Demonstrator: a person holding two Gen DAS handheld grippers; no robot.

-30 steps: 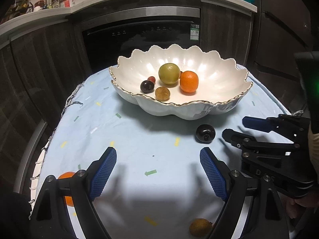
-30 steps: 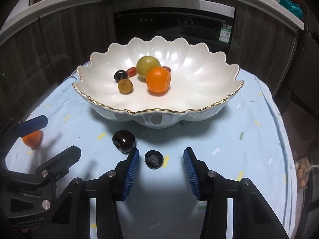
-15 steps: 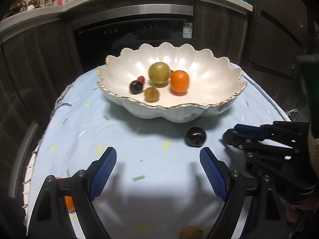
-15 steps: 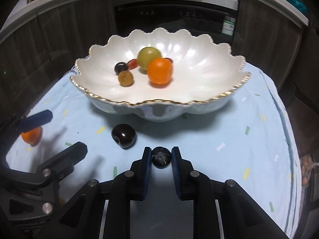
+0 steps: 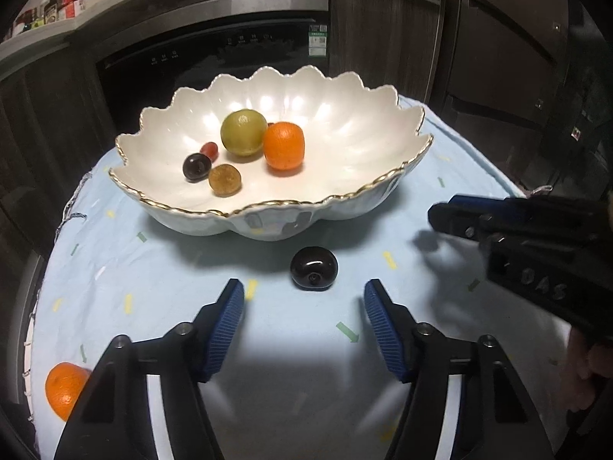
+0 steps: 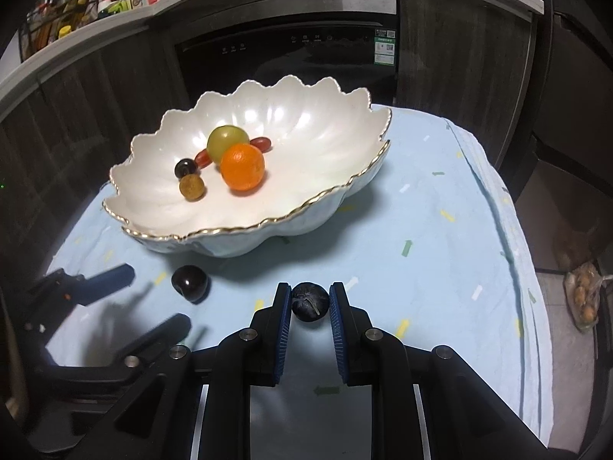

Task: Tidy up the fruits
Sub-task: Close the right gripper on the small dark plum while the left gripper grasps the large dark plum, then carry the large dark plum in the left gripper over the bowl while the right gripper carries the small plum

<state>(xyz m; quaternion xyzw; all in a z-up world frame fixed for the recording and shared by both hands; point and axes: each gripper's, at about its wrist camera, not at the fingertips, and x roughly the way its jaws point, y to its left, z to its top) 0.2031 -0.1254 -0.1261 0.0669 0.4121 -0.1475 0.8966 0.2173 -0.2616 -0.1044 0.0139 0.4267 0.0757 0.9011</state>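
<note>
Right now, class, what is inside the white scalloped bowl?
Inside the bowl: a green fruit, an orange, a dark plum, a brown fruit, two red fruits, partly hidden behind the others.

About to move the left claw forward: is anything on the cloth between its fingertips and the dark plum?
No. In the left wrist view, only bare blue tablecloth separates the open left claw from the dark plum.
</note>
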